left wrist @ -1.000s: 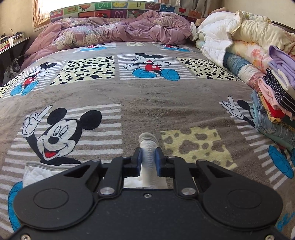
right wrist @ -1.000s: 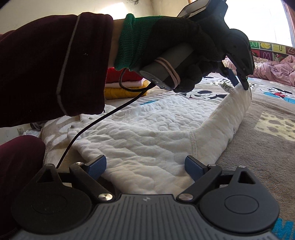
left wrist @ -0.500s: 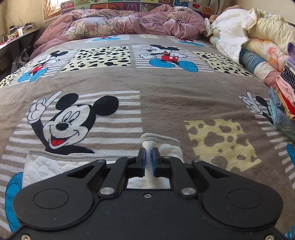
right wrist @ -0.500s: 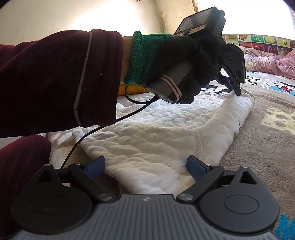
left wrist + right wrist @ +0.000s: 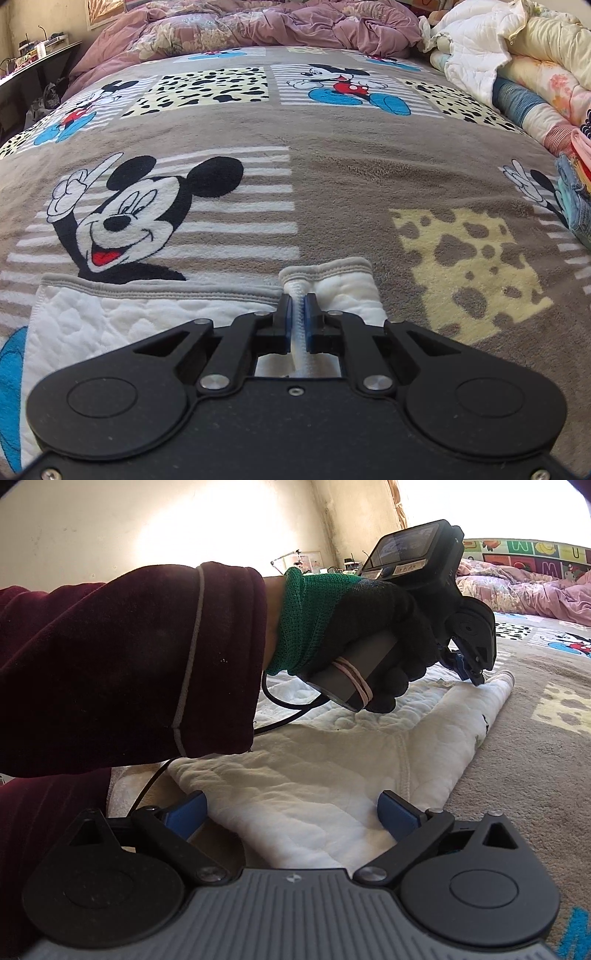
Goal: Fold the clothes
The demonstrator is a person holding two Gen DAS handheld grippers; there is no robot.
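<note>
A white quilted garment [image 5: 110, 325] lies flat on the Mickey Mouse blanket [image 5: 351, 166]. My left gripper [image 5: 298, 300] is shut on a ridge of its sleeve just behind the grey-edged cuff [image 5: 332, 271], which rests on the blanket. In the right wrist view the same left gripper [image 5: 474, 674], held by a gloved hand [image 5: 369, 627], pins the sleeve end low on the bed. My right gripper [image 5: 291, 806] sits at the near end of the garment [image 5: 314, 771]. Its jaws are opening, with the cloth lying between the blue pads [image 5: 397, 814] and not pressed by them.
A stack of folded clothes [image 5: 576, 206] and rolled quilts [image 5: 517, 66] line the bed's right side. A crumpled pink duvet [image 5: 258, 26] covers the head end. A dark desk [image 5: 33, 62] stands at the far left. A black cable [image 5: 280, 720] trails over the garment.
My left gripper has sunk toward the bed with the sleeve, and the cuff now lies on the blanket. The right gripper's jaws have spread a little wider.
</note>
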